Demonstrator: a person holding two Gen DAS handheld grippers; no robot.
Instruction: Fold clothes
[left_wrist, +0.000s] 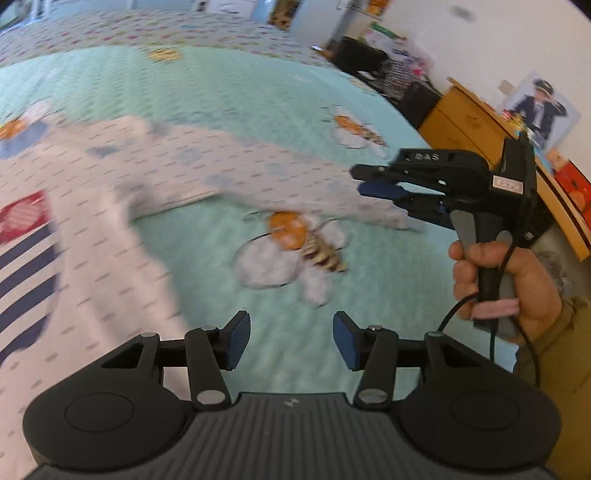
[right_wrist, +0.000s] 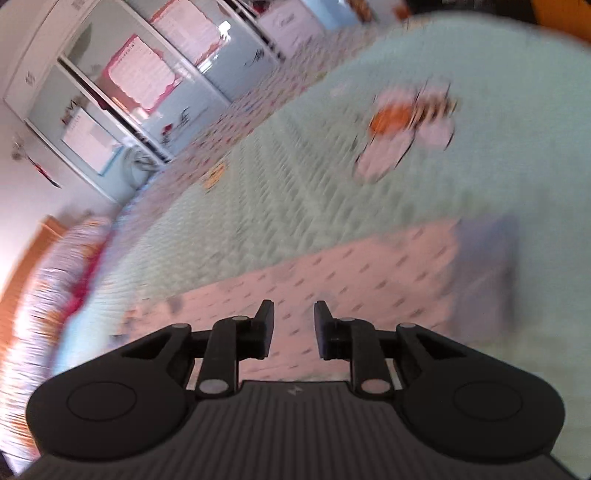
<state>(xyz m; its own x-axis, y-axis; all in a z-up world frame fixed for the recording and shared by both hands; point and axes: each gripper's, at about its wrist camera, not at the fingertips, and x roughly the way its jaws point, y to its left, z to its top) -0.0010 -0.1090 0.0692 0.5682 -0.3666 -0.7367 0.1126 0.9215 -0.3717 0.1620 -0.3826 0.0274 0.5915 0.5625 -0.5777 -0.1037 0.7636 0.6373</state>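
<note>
Clothing, a pale dotted garment (left_wrist: 122, 177), lies spread on the mint bed cover (left_wrist: 221, 96). Left gripper (left_wrist: 291, 341) hovers over bare cover, fingers half apart and empty. Right gripper (right_wrist: 293, 328) is over the garment's sleeve end, fingers narrowly parted with nothing pinched between them.

You are in a home bedroom: a bed under a mint bee-print quilt (left_wrist: 229, 92), a sliding-door wardrobe (right_wrist: 122, 92), and wooden drawers (left_wrist: 465, 118) alongside.
</note>
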